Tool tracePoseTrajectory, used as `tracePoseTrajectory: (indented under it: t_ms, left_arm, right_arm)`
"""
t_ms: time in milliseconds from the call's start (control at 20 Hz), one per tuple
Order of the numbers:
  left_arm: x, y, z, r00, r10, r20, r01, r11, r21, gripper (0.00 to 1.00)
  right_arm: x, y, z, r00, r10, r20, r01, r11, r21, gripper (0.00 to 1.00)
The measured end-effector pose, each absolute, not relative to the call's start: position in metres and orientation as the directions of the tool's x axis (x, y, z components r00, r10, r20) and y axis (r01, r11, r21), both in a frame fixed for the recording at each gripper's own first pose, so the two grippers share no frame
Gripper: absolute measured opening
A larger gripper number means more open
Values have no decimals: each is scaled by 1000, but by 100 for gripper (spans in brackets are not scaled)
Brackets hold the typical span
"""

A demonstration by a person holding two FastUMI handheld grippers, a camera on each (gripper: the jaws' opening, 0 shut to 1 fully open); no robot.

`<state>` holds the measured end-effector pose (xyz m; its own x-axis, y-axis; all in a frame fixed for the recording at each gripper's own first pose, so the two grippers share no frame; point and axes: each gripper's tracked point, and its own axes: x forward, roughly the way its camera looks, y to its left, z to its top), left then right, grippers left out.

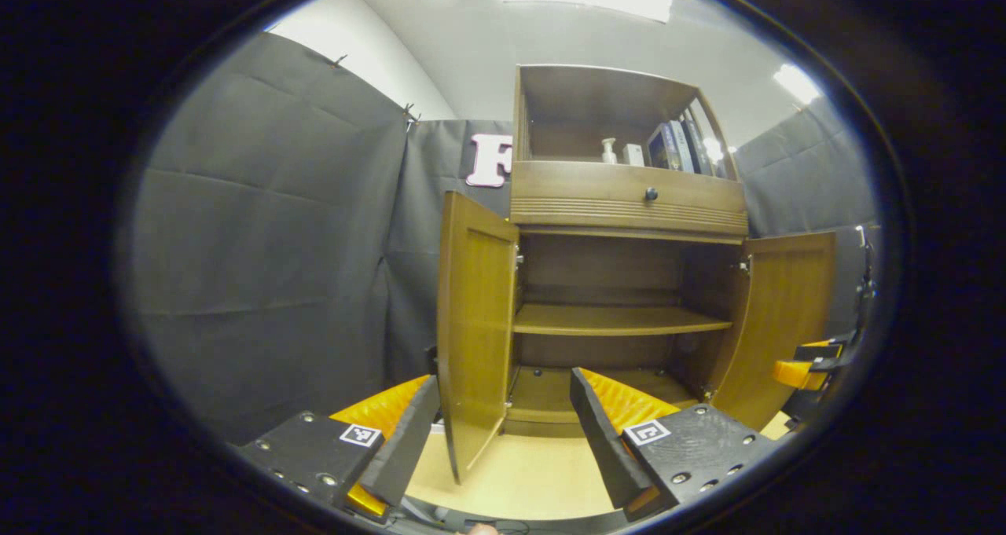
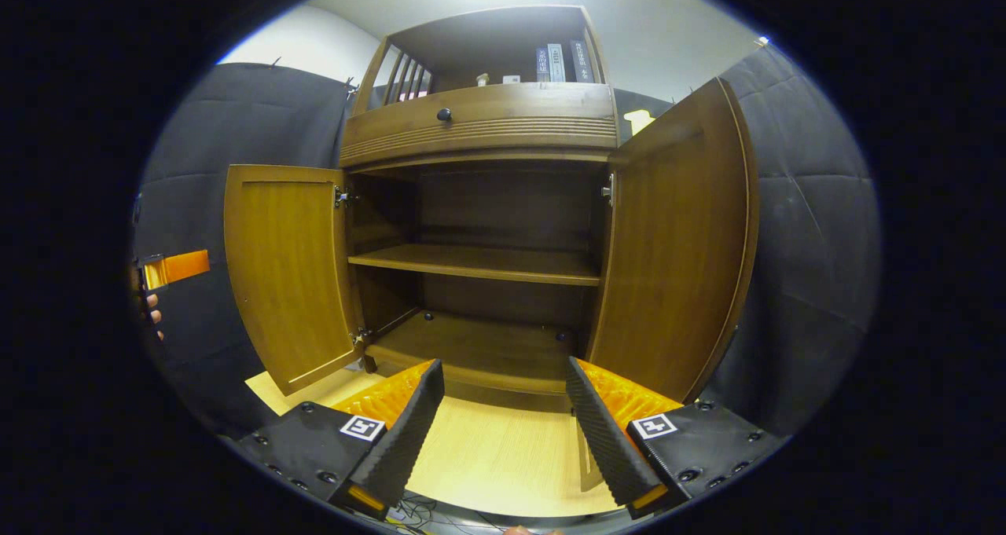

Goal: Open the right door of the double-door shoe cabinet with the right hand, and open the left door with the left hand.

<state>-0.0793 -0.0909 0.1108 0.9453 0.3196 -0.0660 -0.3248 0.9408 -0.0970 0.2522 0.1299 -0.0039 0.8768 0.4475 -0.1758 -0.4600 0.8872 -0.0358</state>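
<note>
Both the left door (image 1: pixel 475 331) and right door (image 2: pixel 676 244) stand wide open; the task looks finished. The left gripper (image 1: pixel 503 433) and right gripper (image 2: pixel 503 425) gape wide, empty.

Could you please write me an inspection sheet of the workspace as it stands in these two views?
Surface: light wooden floor in front of the cabinet, nothing lying on it.
Job's things: shoe cabinet with left door and right door both swung open; inner shelf bare.
Clutter: books and a small bottle in the top compartment; drawer knob above the doors.
Grippers: left tool open, the left door's edge between its fingers without touching; right tool open, holding nothing.
Cables: a few thin wires at the bottom edge of the right gripper view.
Surroundings: black cloth wall, white ceiling with lights.
</note>
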Motion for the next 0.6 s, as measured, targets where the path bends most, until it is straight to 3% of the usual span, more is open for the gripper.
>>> tracePoseTrajectory:
  t_ms: [400,450,600]
  left_arm:
    - [-62,-128,132,905,423,-49,-426,897,-123,96]
    - [-62,-130,137,903,426,-46,-429,895,-121,96]
    - [-64,-130,144,893,448,-25,-448,888,-106,96]
  right_arm:
    - [245,146,8,847,518,-120,-513,856,71,94]
    - [247,147,10,852,515,-99,-509,857,78,98]
    - [247,144,5,864,492,-108,-485,870,89,98]
